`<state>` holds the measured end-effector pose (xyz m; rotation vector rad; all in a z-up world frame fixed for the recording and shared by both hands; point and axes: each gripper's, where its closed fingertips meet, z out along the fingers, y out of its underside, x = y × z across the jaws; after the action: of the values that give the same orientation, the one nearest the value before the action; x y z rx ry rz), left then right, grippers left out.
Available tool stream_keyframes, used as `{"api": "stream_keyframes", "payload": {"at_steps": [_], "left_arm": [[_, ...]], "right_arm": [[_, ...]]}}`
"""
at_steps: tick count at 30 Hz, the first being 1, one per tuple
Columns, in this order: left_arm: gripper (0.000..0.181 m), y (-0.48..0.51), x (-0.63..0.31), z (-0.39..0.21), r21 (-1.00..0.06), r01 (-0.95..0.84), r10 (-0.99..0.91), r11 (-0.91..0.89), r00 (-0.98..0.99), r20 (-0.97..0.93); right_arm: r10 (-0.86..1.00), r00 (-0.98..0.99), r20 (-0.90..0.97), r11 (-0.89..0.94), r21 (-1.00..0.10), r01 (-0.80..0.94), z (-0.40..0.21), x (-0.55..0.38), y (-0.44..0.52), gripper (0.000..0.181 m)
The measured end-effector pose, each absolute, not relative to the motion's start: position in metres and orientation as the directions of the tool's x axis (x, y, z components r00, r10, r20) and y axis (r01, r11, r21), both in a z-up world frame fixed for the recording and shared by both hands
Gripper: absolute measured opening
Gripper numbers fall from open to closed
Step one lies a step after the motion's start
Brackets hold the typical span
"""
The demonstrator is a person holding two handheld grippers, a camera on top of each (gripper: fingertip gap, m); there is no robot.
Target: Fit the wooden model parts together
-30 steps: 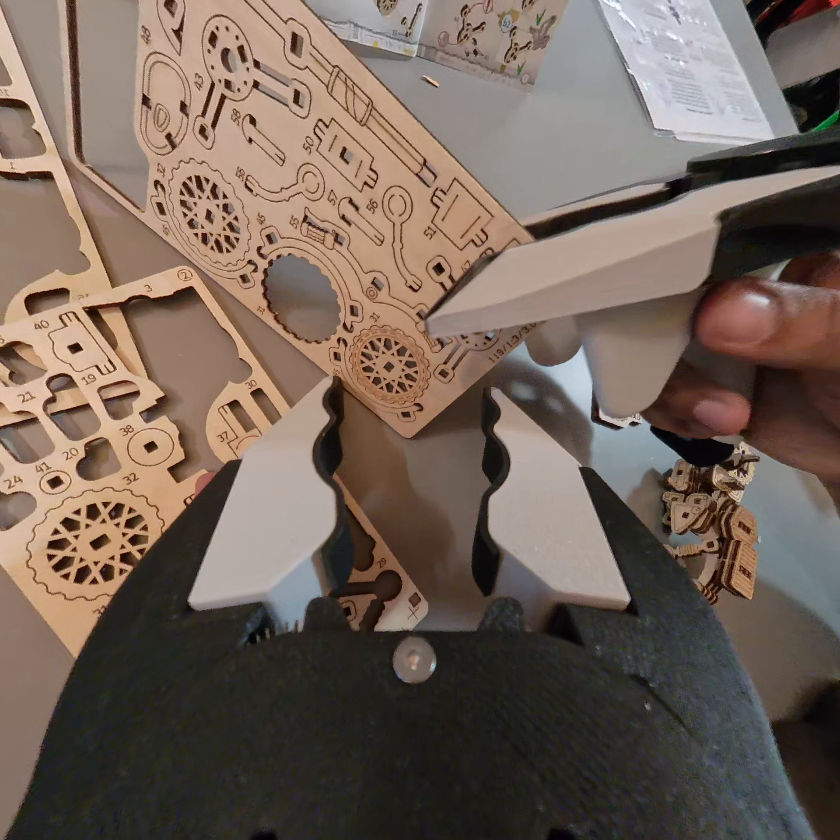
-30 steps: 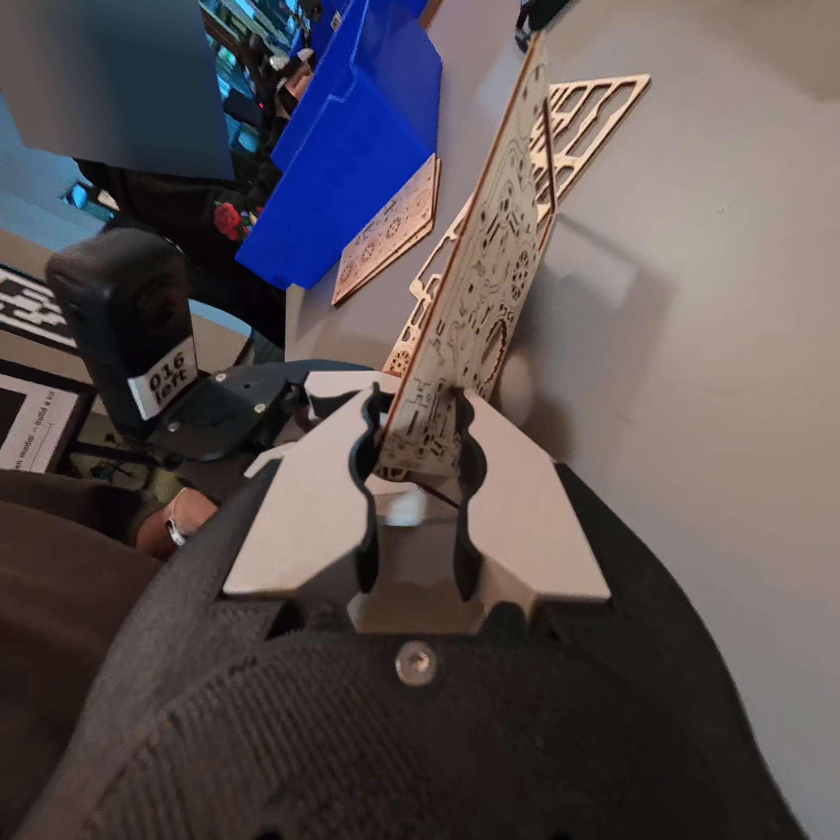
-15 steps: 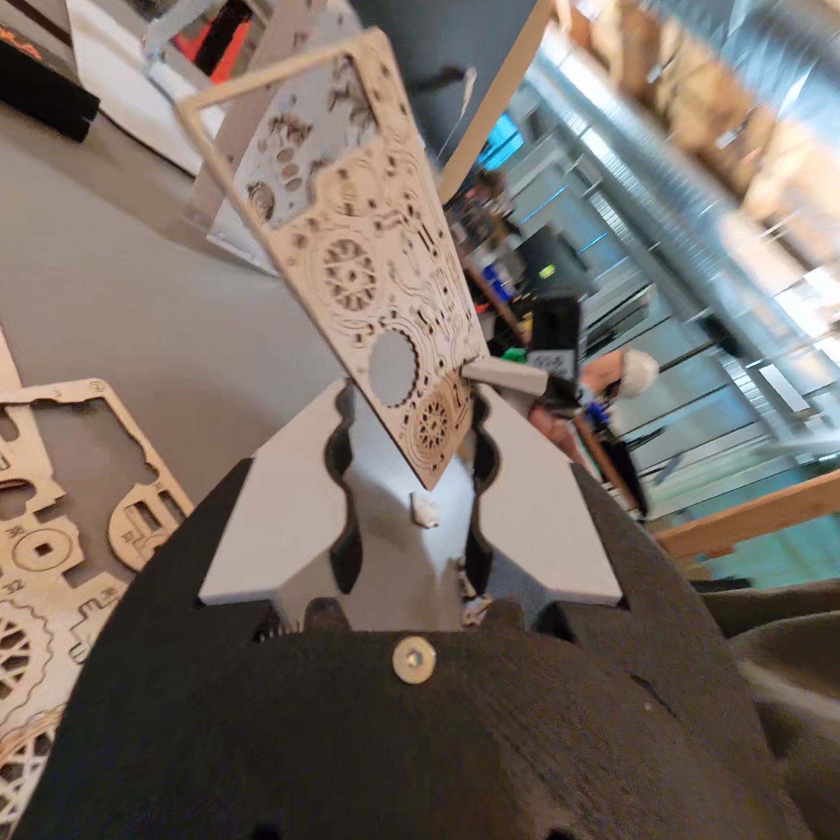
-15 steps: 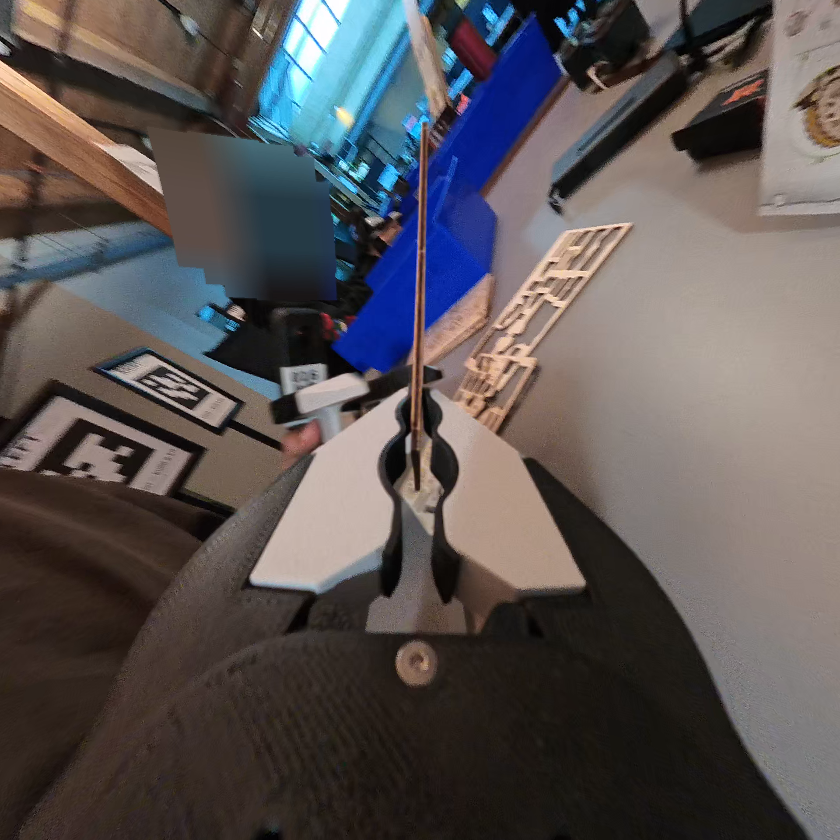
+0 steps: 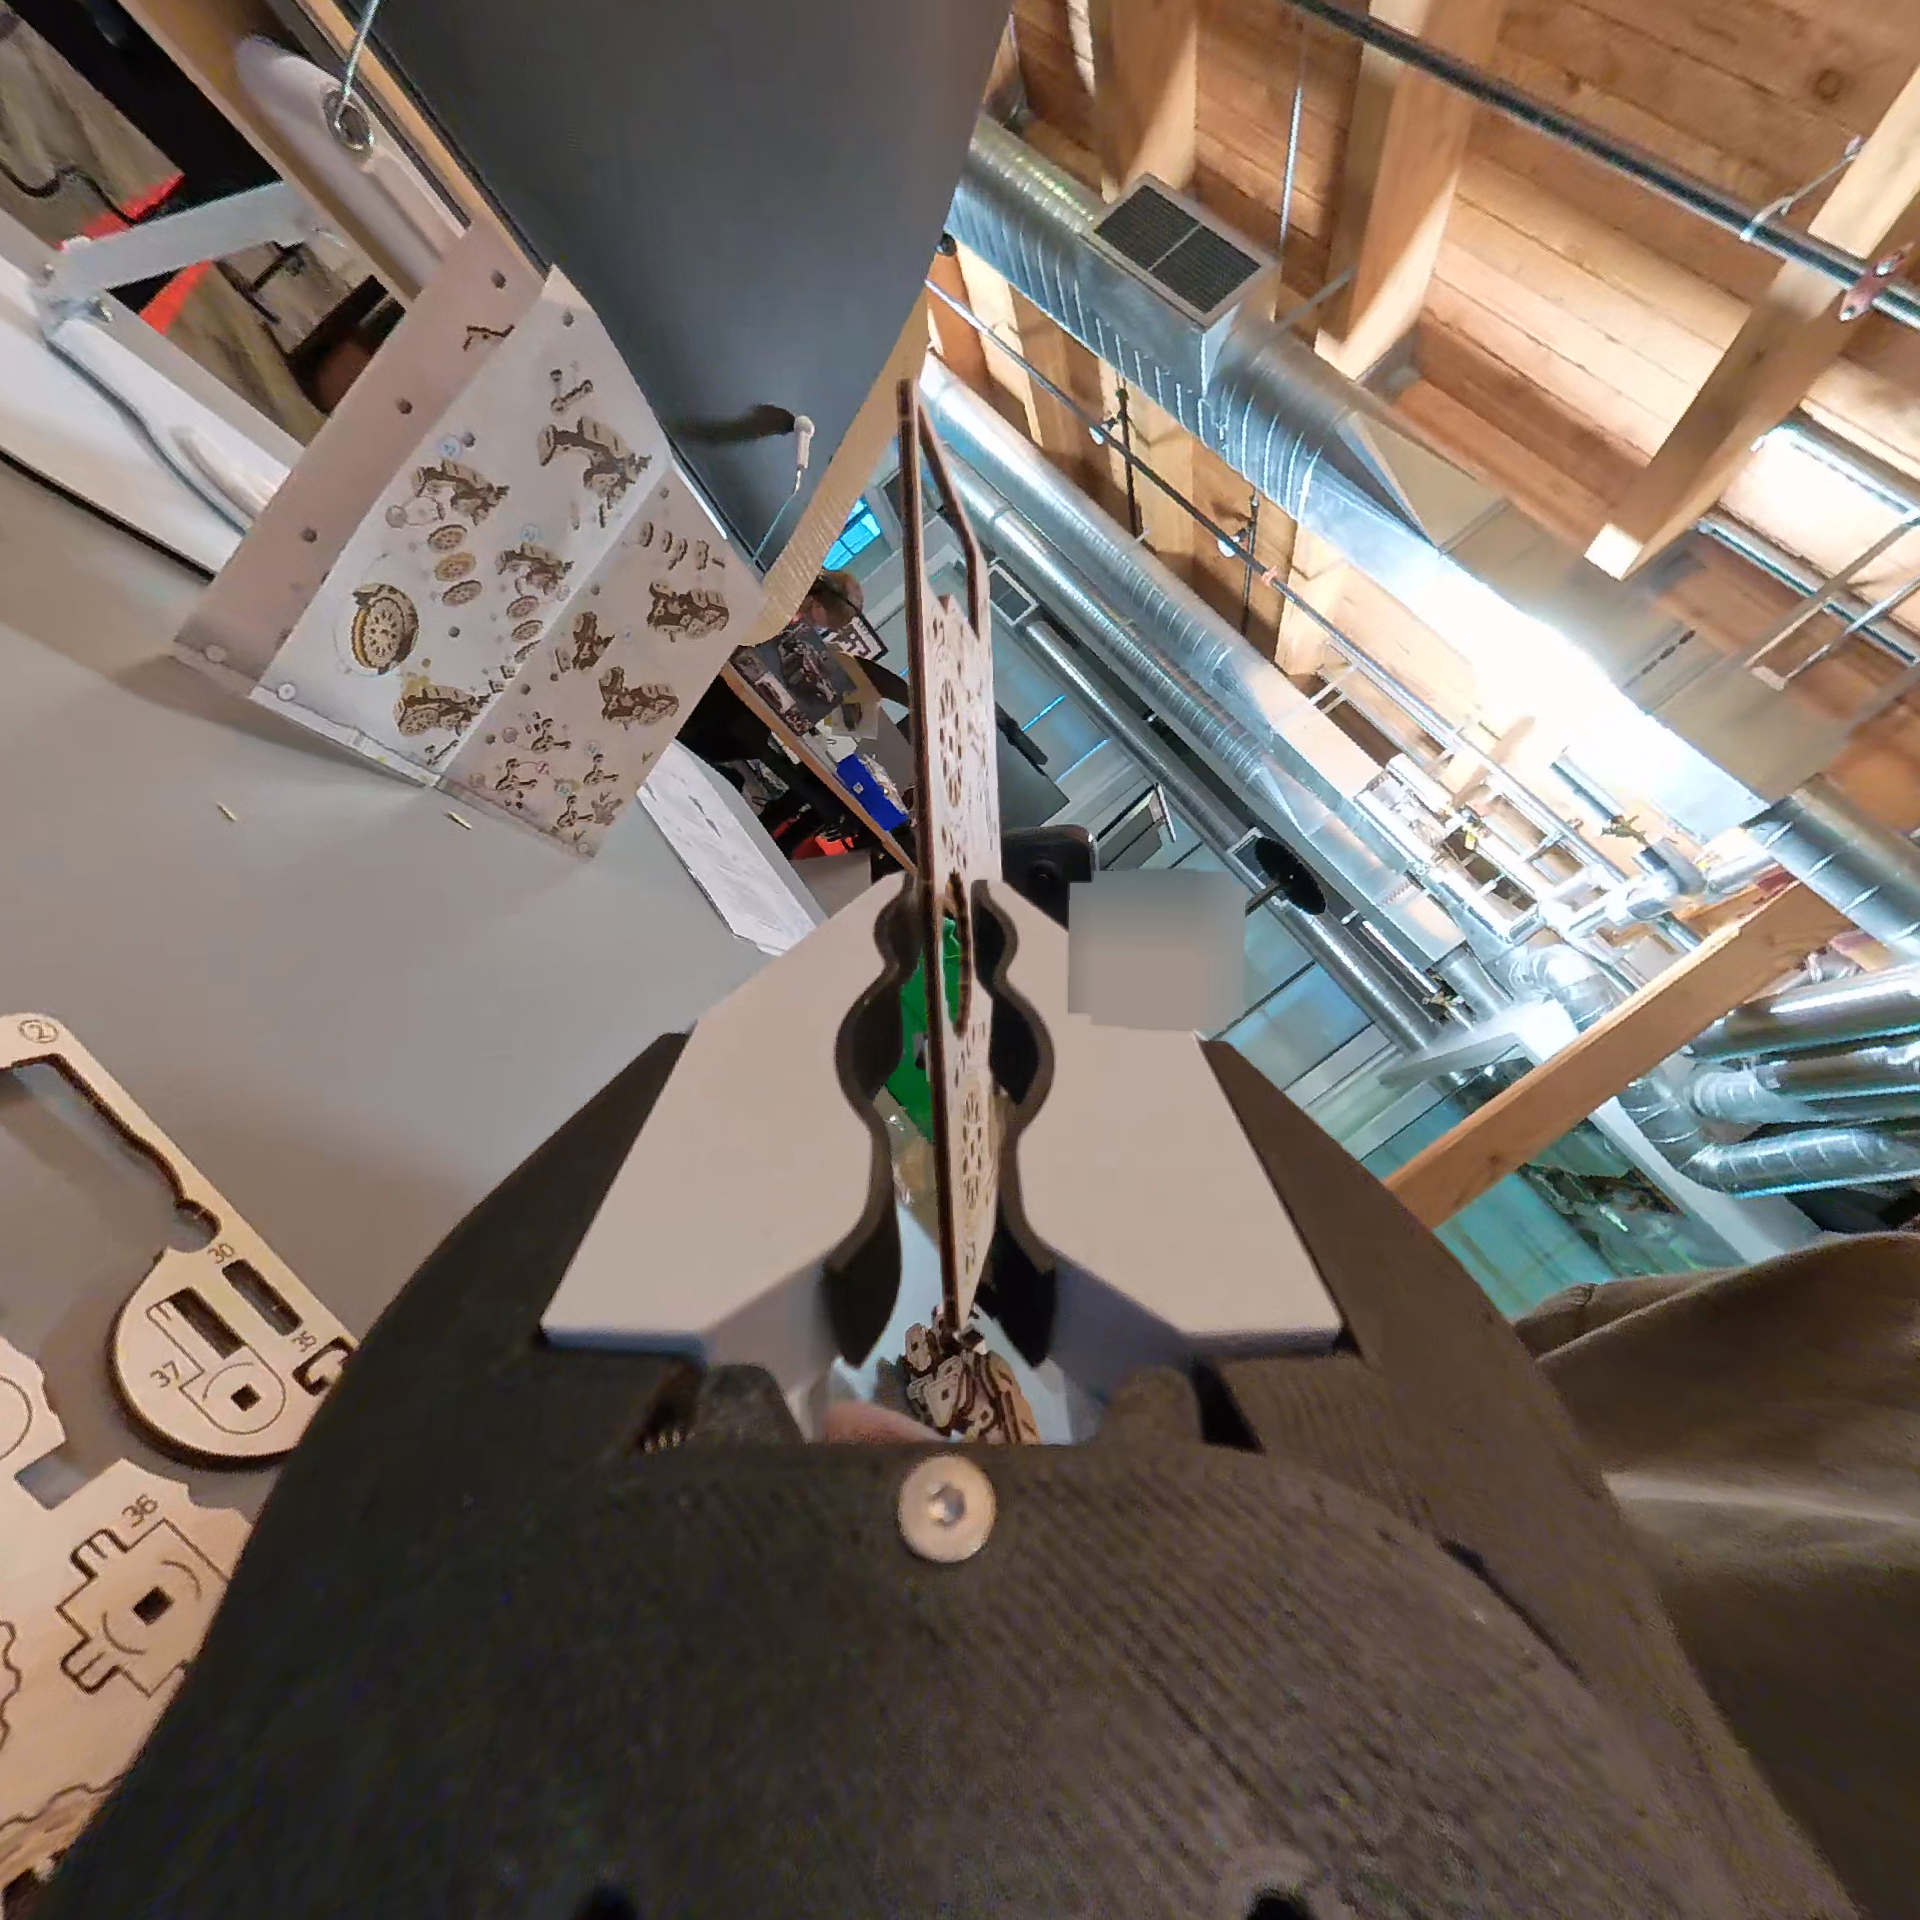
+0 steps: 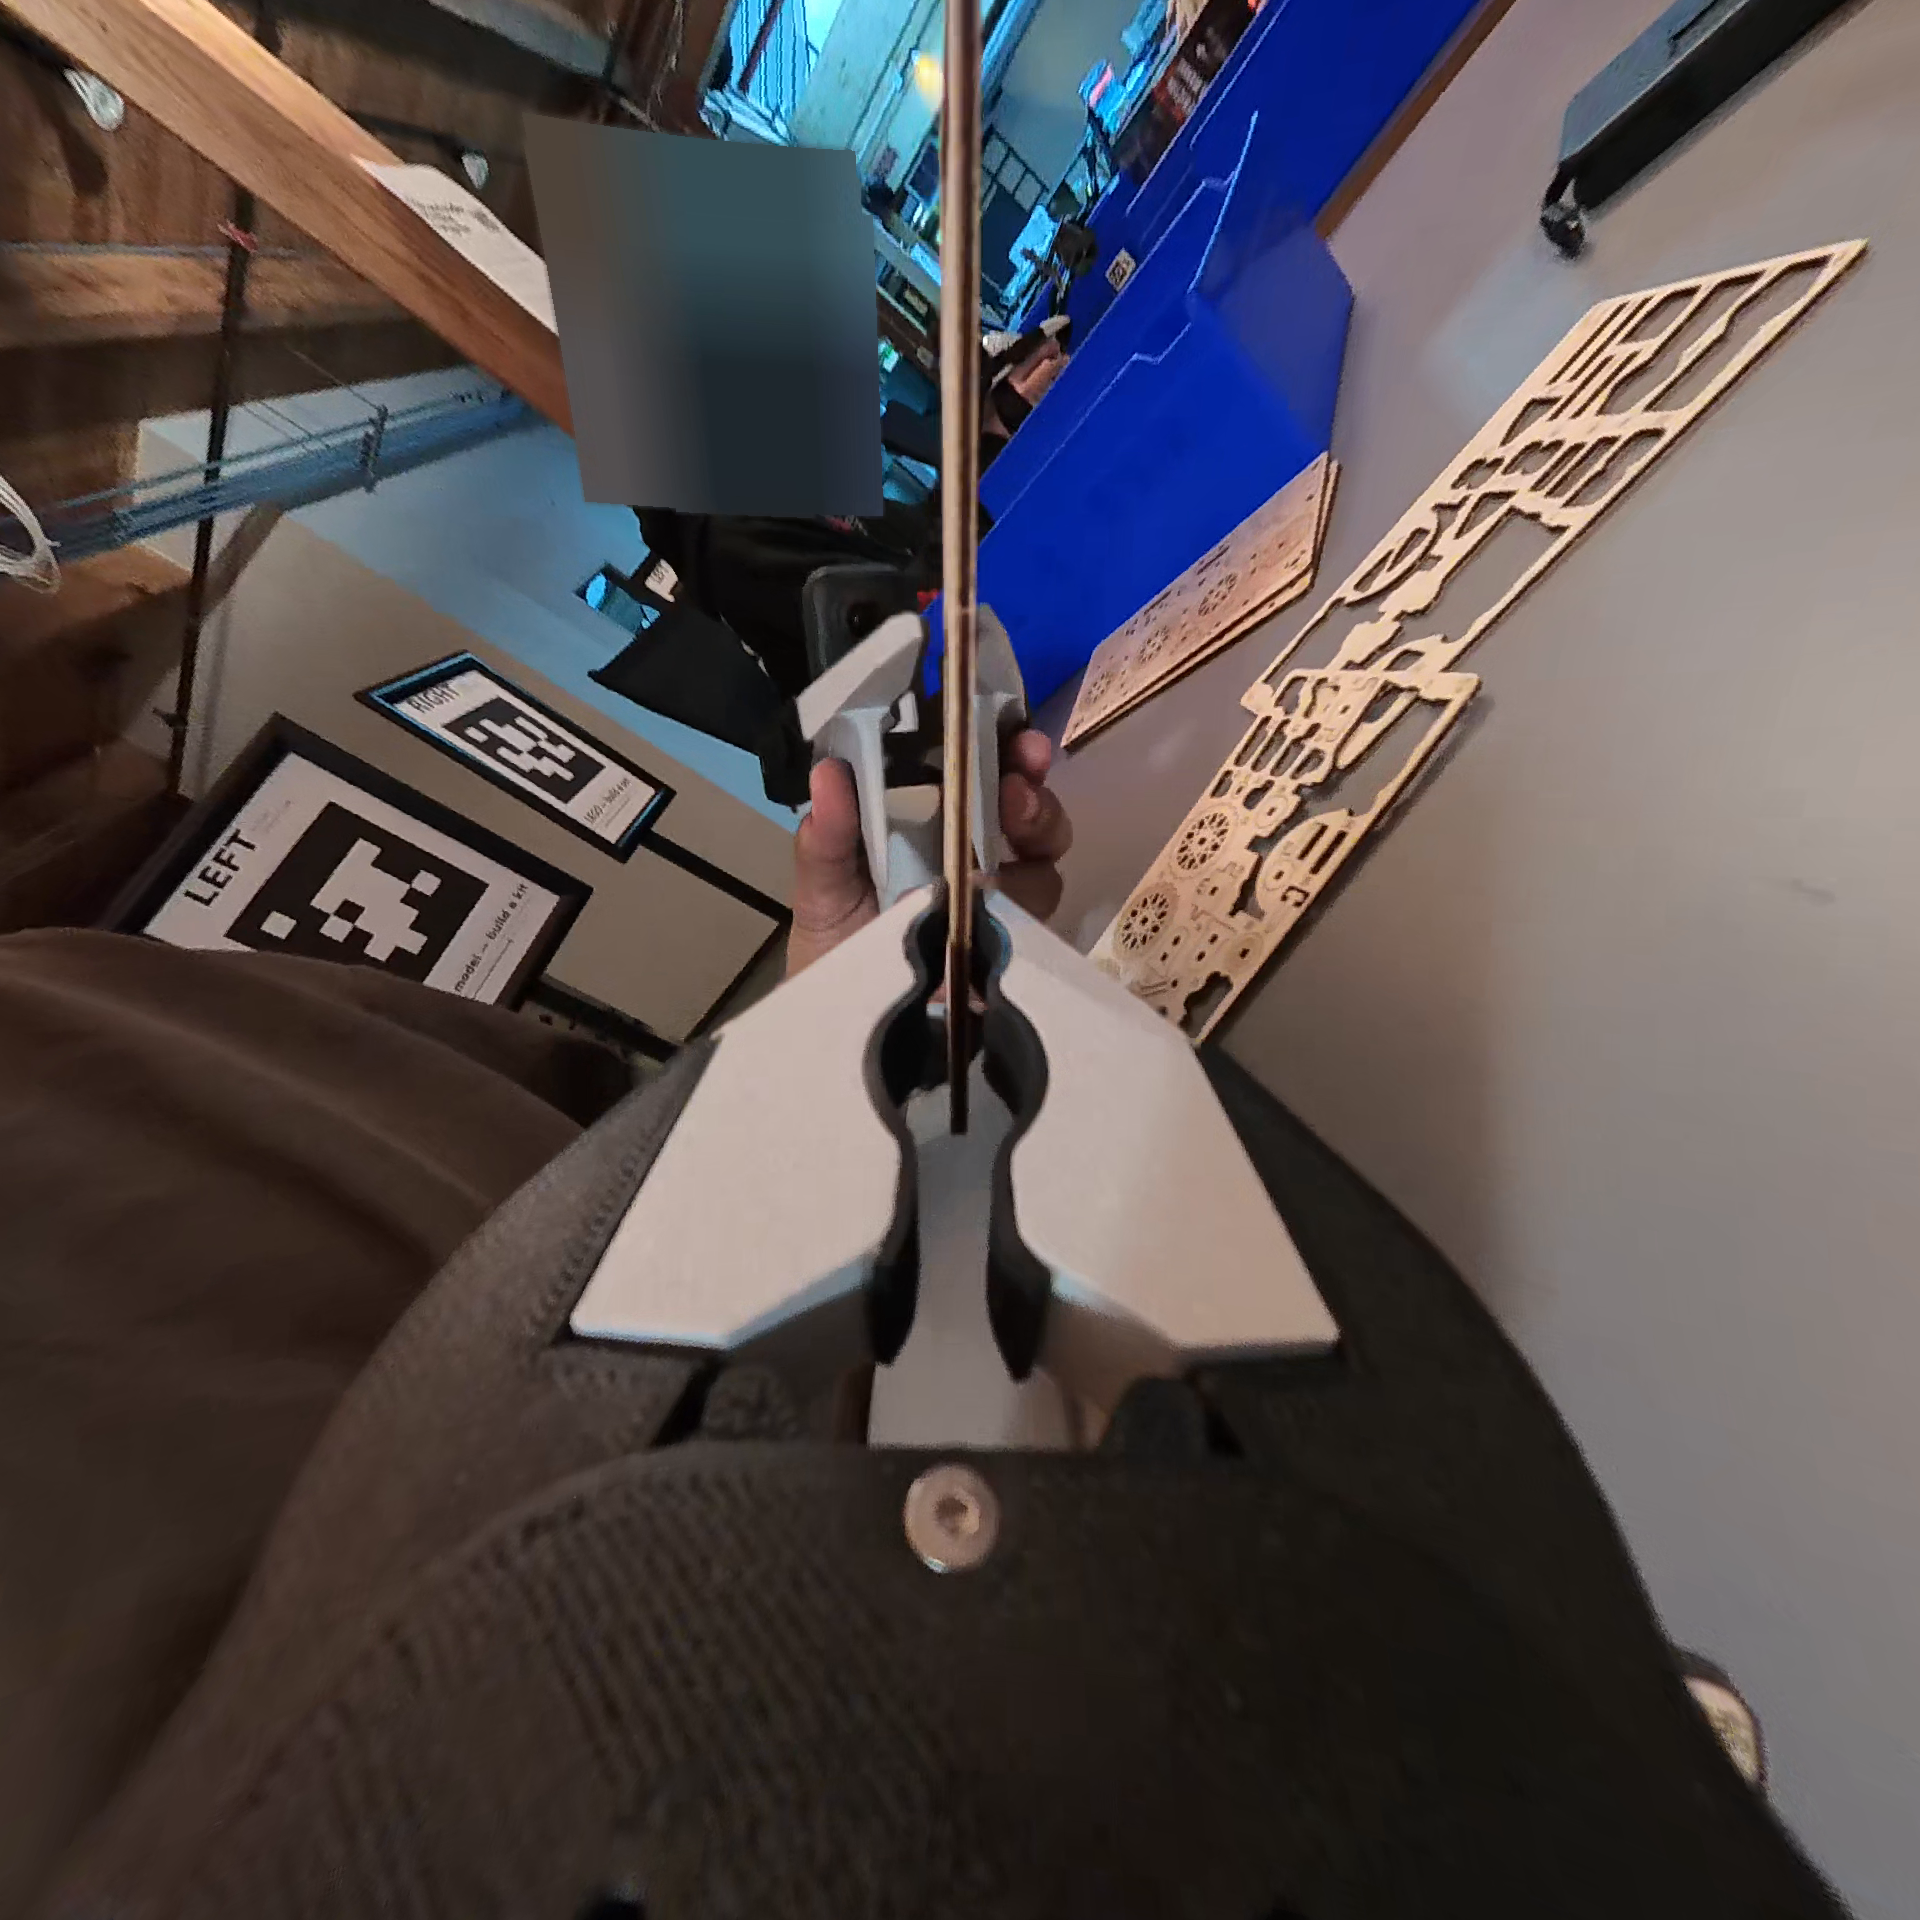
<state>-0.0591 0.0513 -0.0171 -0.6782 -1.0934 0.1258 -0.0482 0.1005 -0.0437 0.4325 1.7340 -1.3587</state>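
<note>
Right gripper [image 6: 961,940] clamped on wooden sheet [image 6: 961,416], left gripper [image 5: 943,914] now closed around it too, previously released

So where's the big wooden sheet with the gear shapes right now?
The wooden sheet is up off the grey table, standing on edge between the right gripper and the left gripper, seen edge-on mid-frame in both wrist views.

My left wrist camera looks along my left tongs [image 5: 943,914], tilted up from the grey worktop [image 5: 312,935] toward the ceiling. My right wrist camera faces back. Both close-range views share the thin laser-cut wooden sheet [image 5: 951,727], seen edge-on.
</note>
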Motion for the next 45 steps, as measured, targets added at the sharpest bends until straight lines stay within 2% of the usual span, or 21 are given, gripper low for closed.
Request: {"api": "stream_keyframes", "payload": {"at_steps": [2, 4, 8, 12, 16, 19, 23, 25, 29, 33, 38, 42, 45], "left_arm": [[0.009, 0.051, -0.059, -0.017, -0.543, 0.239, 0.390, 0.805, 0.478, 0.787], [0.002, 0.051, -0.058, -0.017, -0.529, 0.252, 0.369, 0.810, 0.482, 0.795], [0.000, 0.055, -0.057, -0.015, -0.540, 0.267, 0.364, 0.798, 0.501, 0.786], [0.000, 0.066, -0.056, -0.016, -0.585, 0.300, 0.387, 0.753, 0.517, 0.764], [0.000, 0.079, -0.057, -0.022, -0.572, 0.357, 0.347, 0.738, 0.527, 0.776], [0.000, 0.090, -0.058, -0.032, -0.593, 0.407, 0.370, 0.695, 0.505, 0.780], [0.000, 0.097, -0.059, -0.040, -0.614, 0.429, 0.406, 0.662, 0.483, 0.776], [0.000, 0.099, -0.060, -0.044, -0.615, 0.445, 0.412, 0.651, 0.474, 0.778], [0.002, 0.101, -0.064, -0.057, -0.661, 0.443, 0.502, 0.605, 0.432, 0.749], [0.003, 0.101, -0.065, -0.060, -0.663, 0.442, 0.511, 0.604, 0.423, 0.748], [0.006, 0.101, -0.065, -0.061, -0.637, 0.457, 0.457, 0.621, 0.448, 0.768], [0.008, 0.088, -0.063, -0.050, -0.568, 0.427, 0.360, 0.703, 0.475, 0.803], [0.013, 0.083, -0.063, -0.051, -0.608, 0.404, 0.410, 0.684, 0.476, 0.778]], "right_arm": [[-0.229, -0.563, -0.794, 0.362, -0.606, 0.708, -0.047, -0.045, 0.101, 0.000], [-0.237, -0.546, -0.804, 0.377, -0.594, 0.711, -0.048, -0.042, 0.102, 0.001], [-0.224, -0.553, -0.802, 0.391, -0.594, 0.703, -0.051, -0.046, 0.103, 0.004], [-0.139, -0.655, -0.743, 0.302, -0.662, 0.686, -0.048, -0.078, 0.104, 0.029], [-0.167, -0.709, -0.685, 0.256, -0.724, 0.640, -0.030, -0.085, 0.098, 0.047], [-0.181, -0.734, -0.655, 0.281, -0.749, 0.600, -0.026, -0.082, 0.090, 0.044], [-0.162, -0.733, -0.661, 0.283, -0.742, 0.607, -0.033, -0.080, 0.087, 0.015], [-0.174, -0.682, -0.711, 0.290, -0.699, 0.654, -0.037, -0.079, 0.089, 0.010], [-0.115, -0.715, -0.689, 0.284, -0.713, 0.641, -0.049, -0.084, 0.090, 0.013], [-0.086, -0.738, -0.669, 0.279, -0.727, 0.627, -0.051, -0.086, 0.091, 0.012], [-0.142, -0.732, -0.666, 0.285, -0.736, 0.615, -0.043, -0.078, 0.091, 0.001], [-0.174, -0.740, -0.650, 0.337, -0.745, 0.575, -0.045, -0.071, 0.094, 0.001], [-0.181, -0.741, -0.647, 0.374, -0.742, 0.557, -0.049, -0.064, 0.094, 0.000]]}}
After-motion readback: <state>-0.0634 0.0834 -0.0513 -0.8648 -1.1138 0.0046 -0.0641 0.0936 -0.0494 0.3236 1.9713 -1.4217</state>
